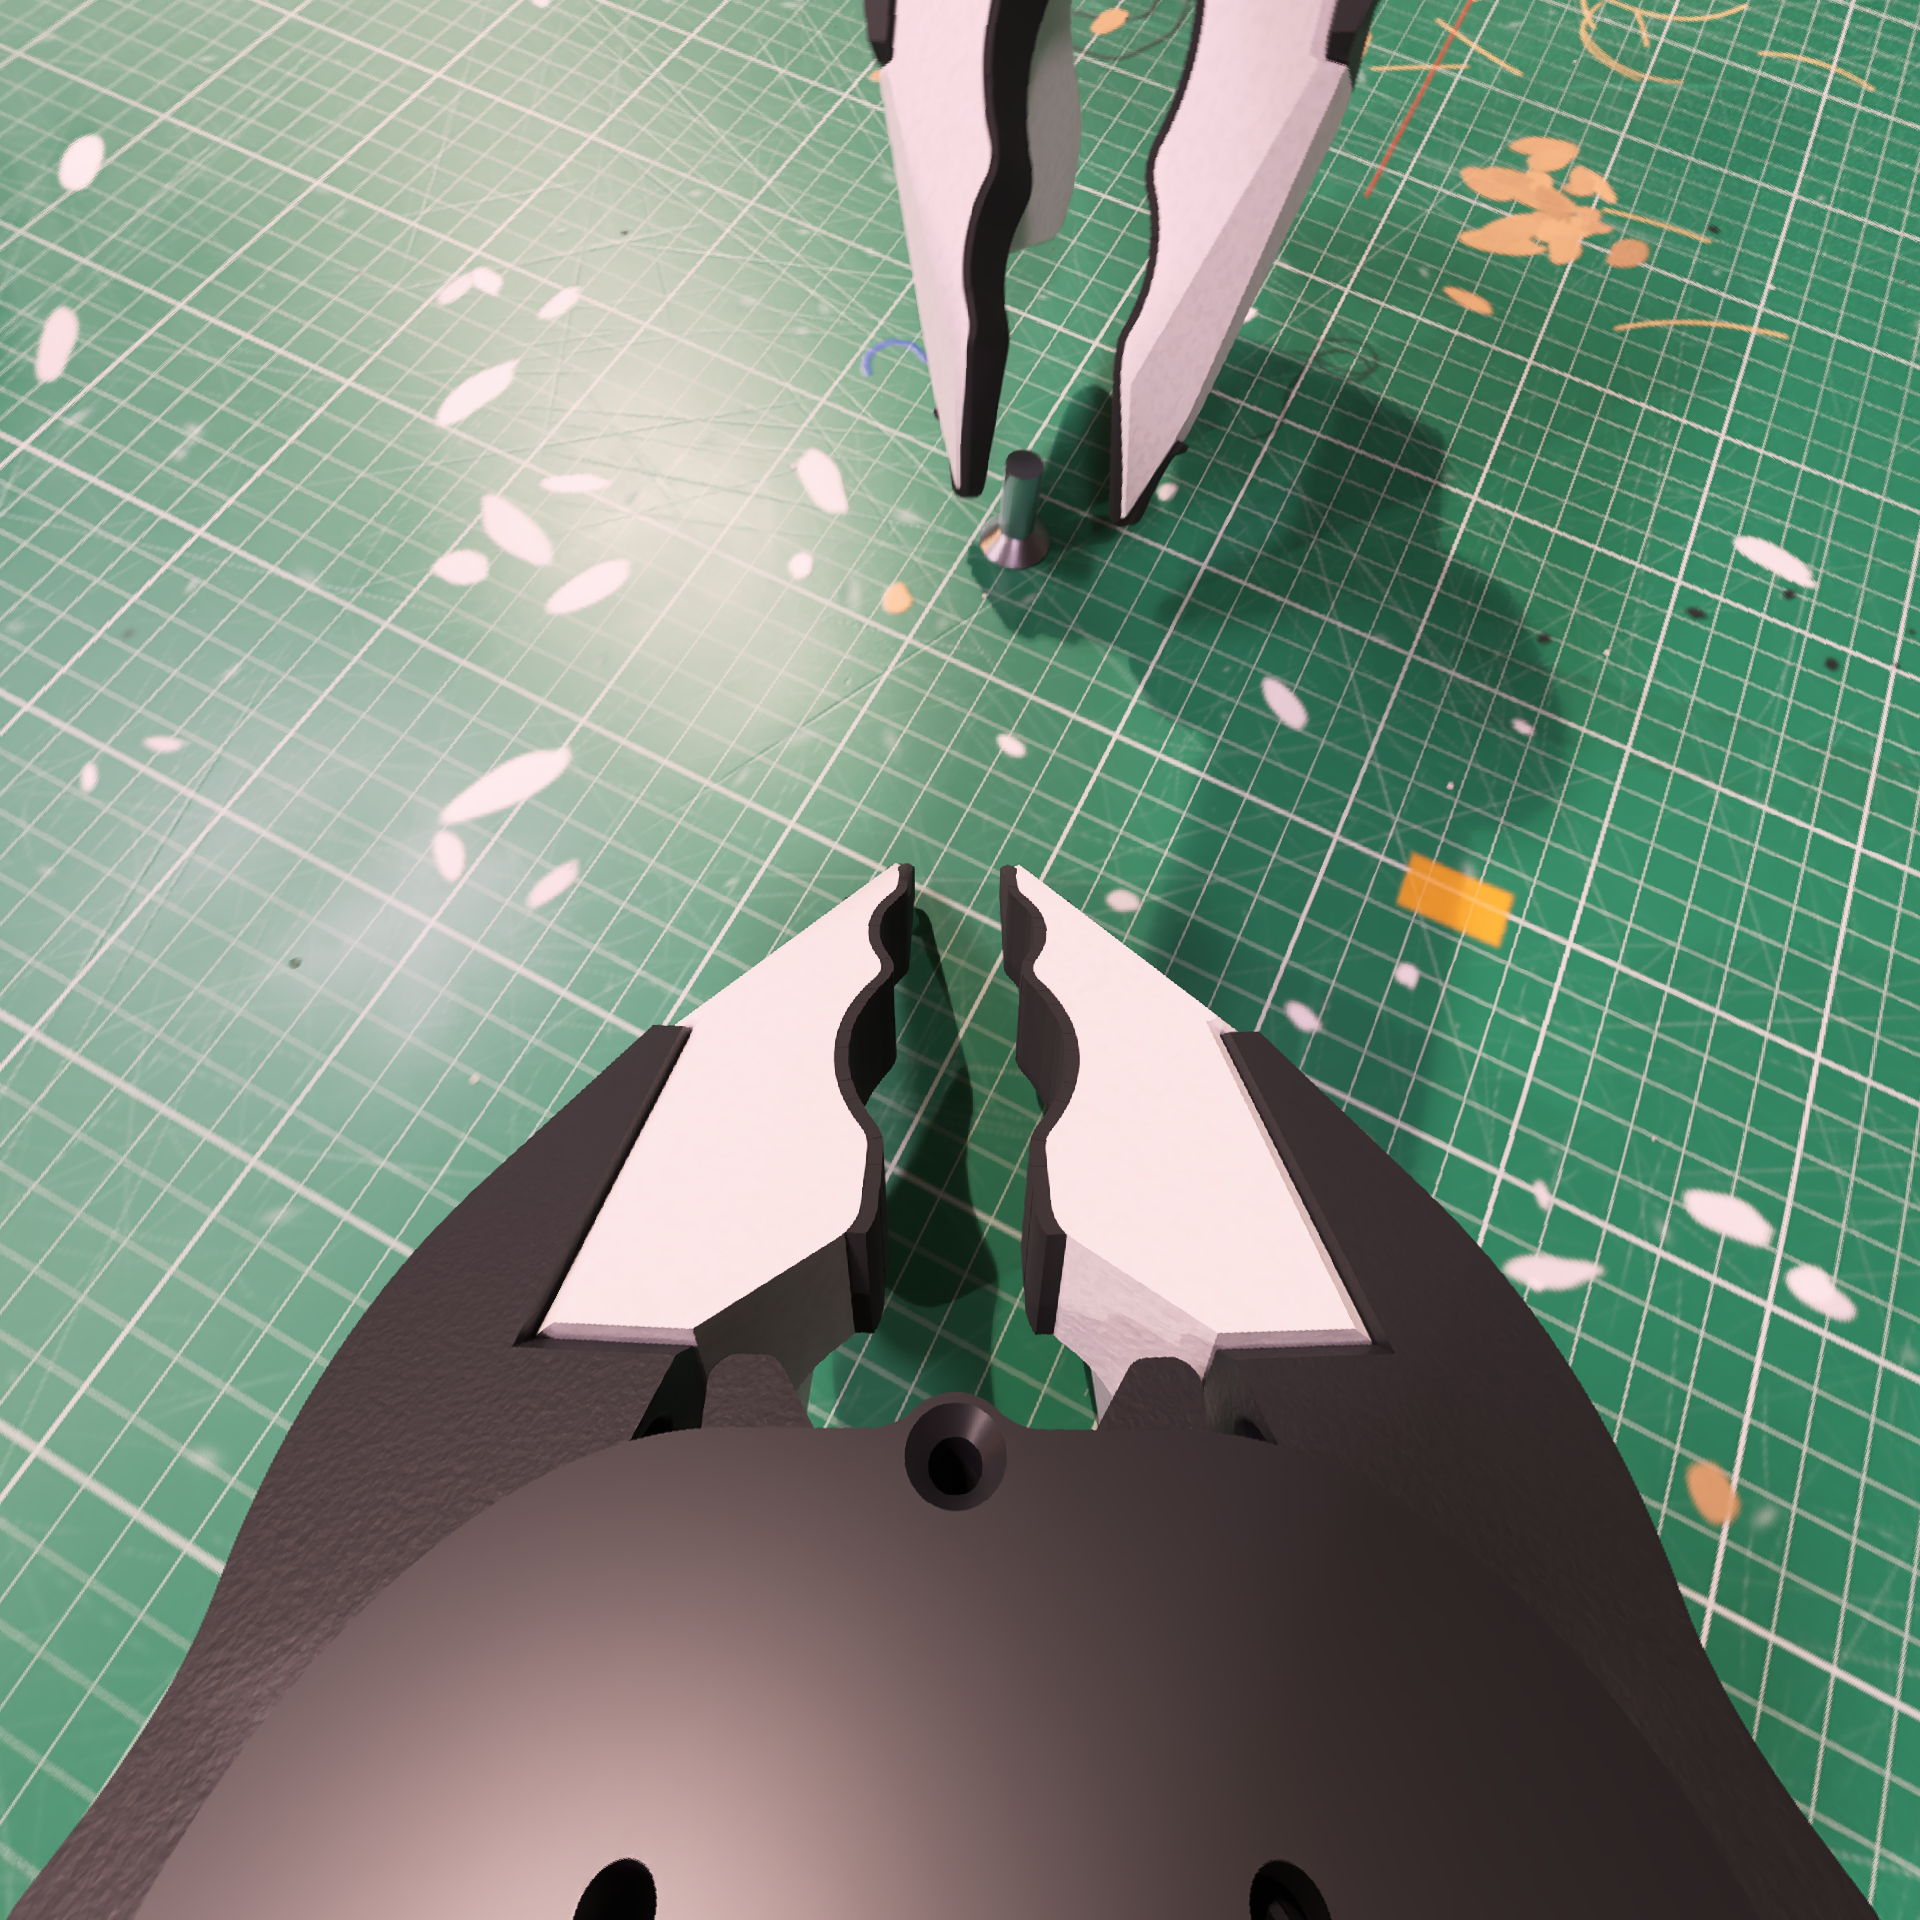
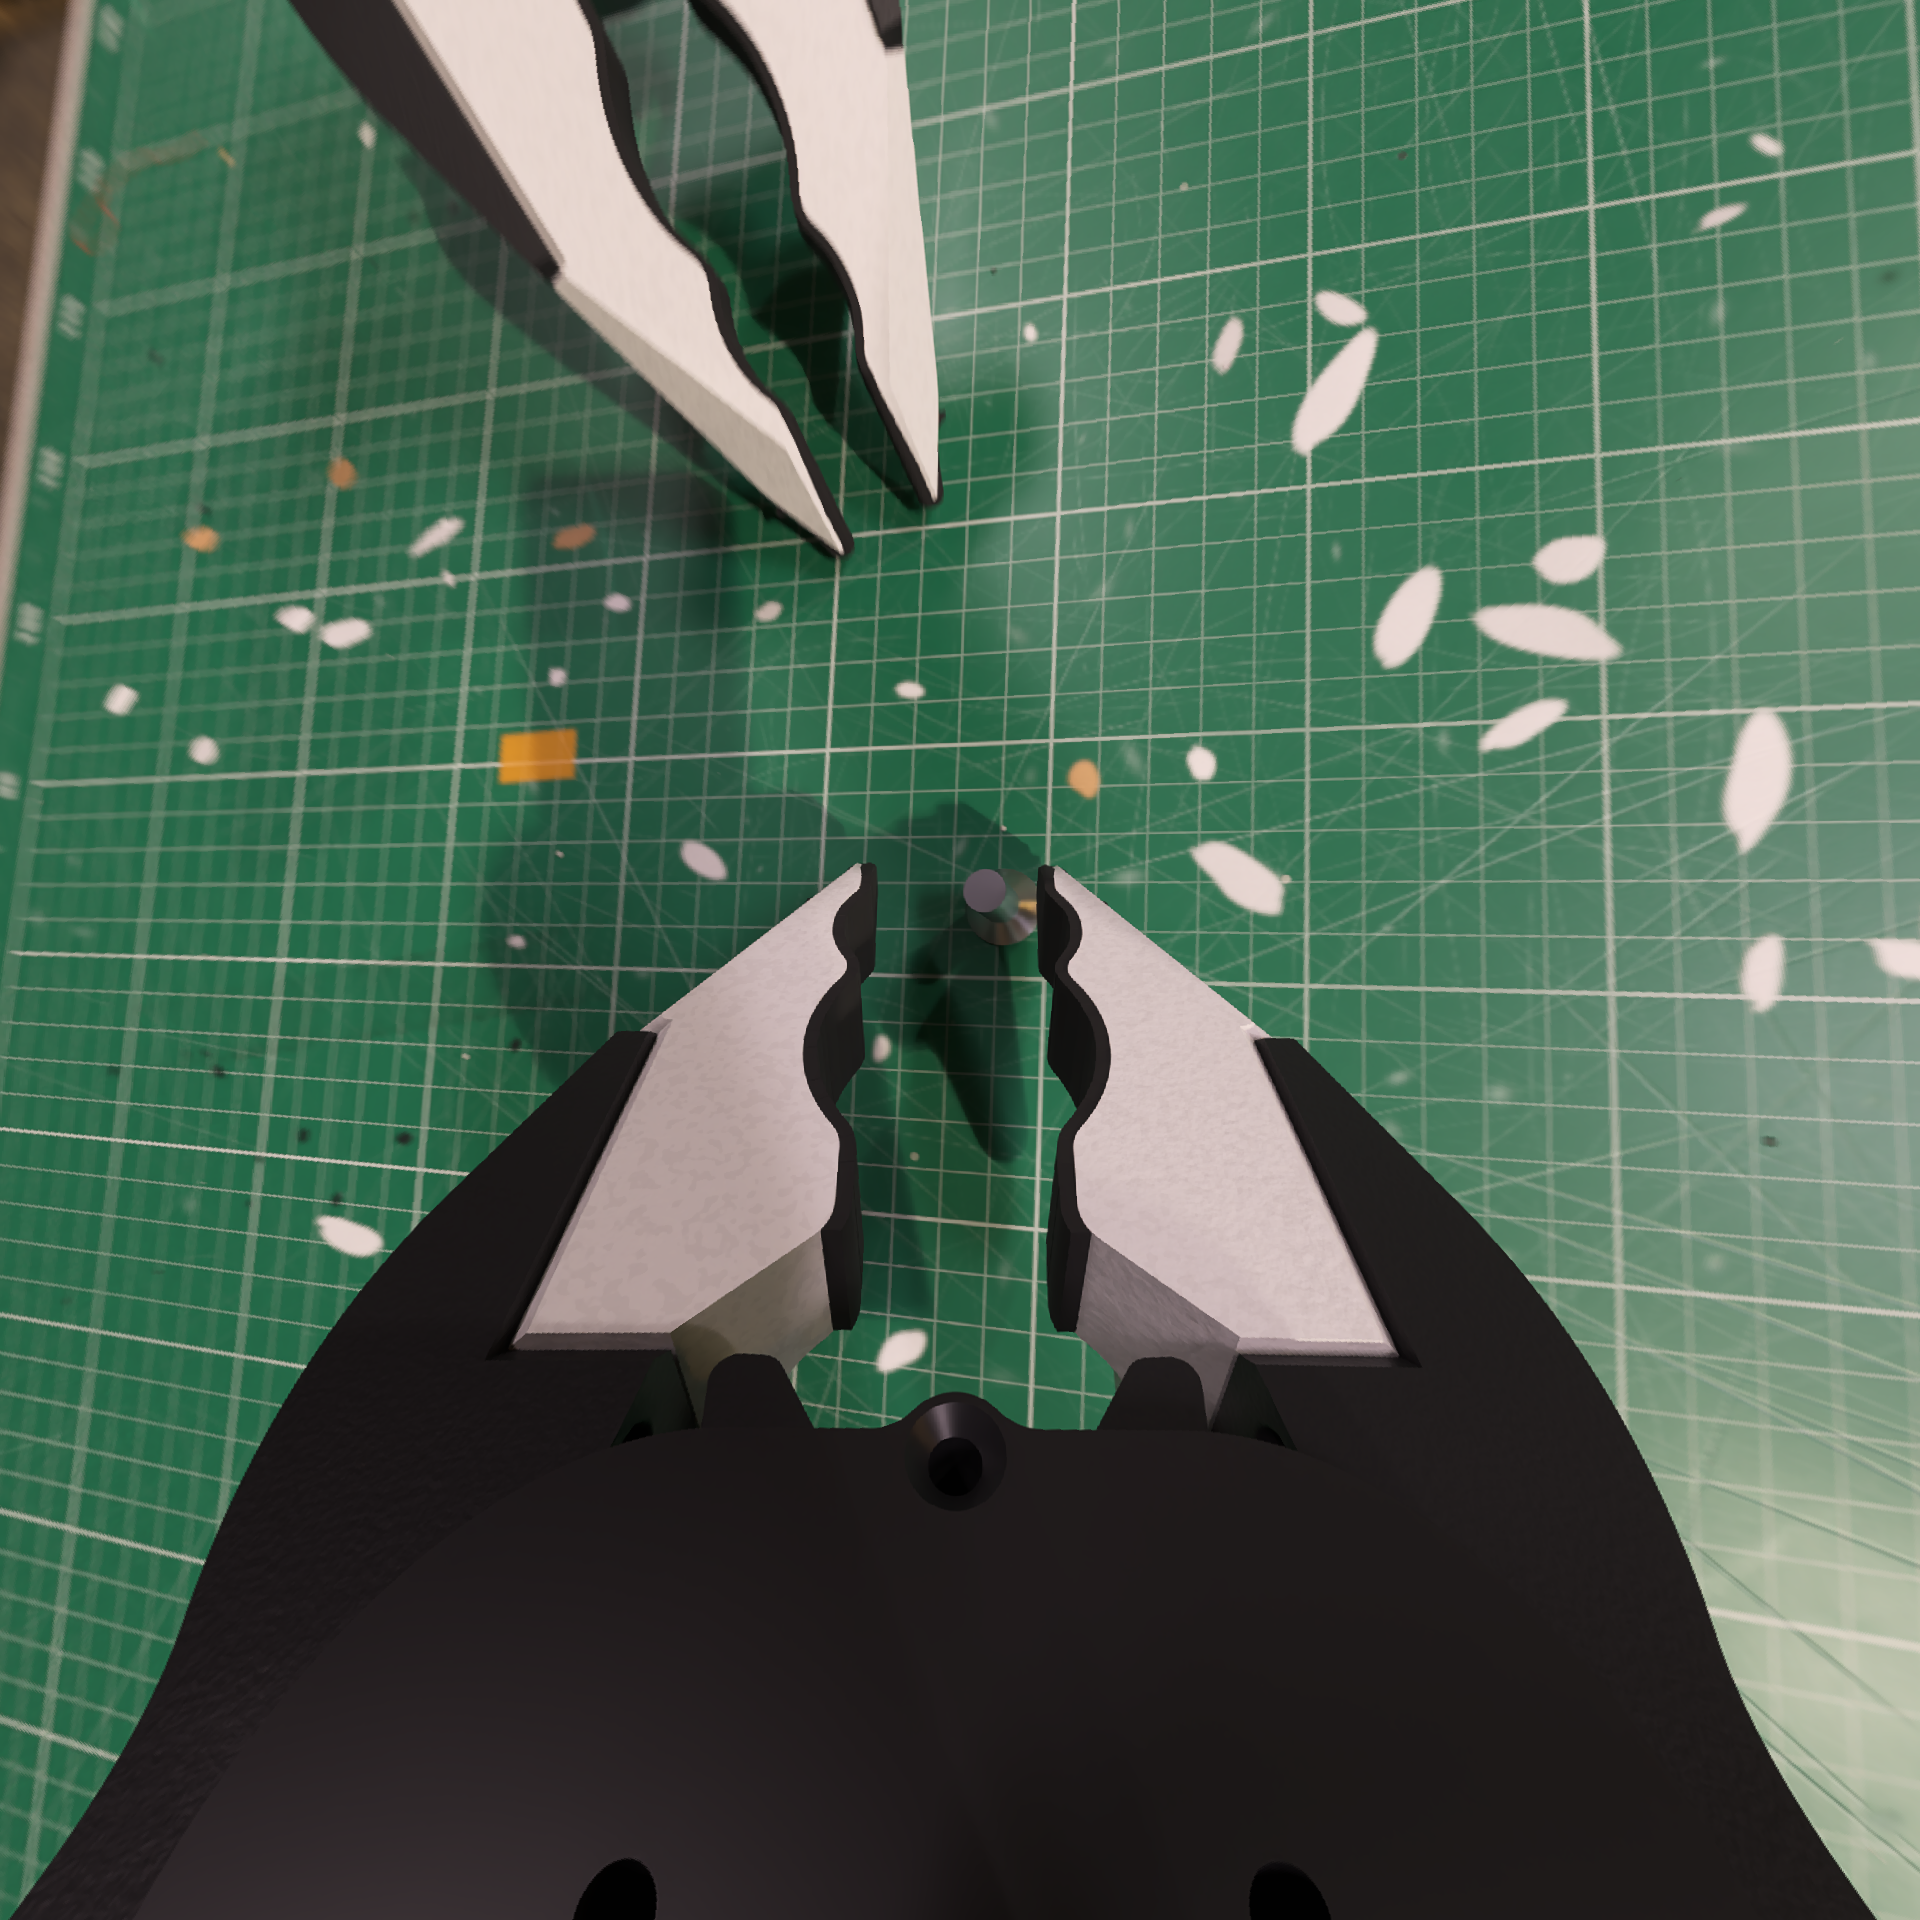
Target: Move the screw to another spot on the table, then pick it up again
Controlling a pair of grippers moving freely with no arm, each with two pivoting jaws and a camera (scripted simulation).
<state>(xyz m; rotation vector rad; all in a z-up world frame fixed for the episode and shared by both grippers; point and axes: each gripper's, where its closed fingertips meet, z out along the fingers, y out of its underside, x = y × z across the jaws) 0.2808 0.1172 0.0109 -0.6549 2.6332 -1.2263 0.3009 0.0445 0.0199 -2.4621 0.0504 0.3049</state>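
Grey screw (image 1: 1014,516), green white-gridded mat (image 1: 312,1039).

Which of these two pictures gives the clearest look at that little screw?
The left wrist view. There the screw shows side-on, standing head-down on the green mat, shank up, between the right tool's open tips. The right wrist view looks almost straight down on it, so little more than its round shank end shows.

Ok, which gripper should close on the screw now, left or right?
Right. The right gripper is open with its fingertips either side of the screw, which stands head-down on the green mat. The left gripper is open too, but well short of it.
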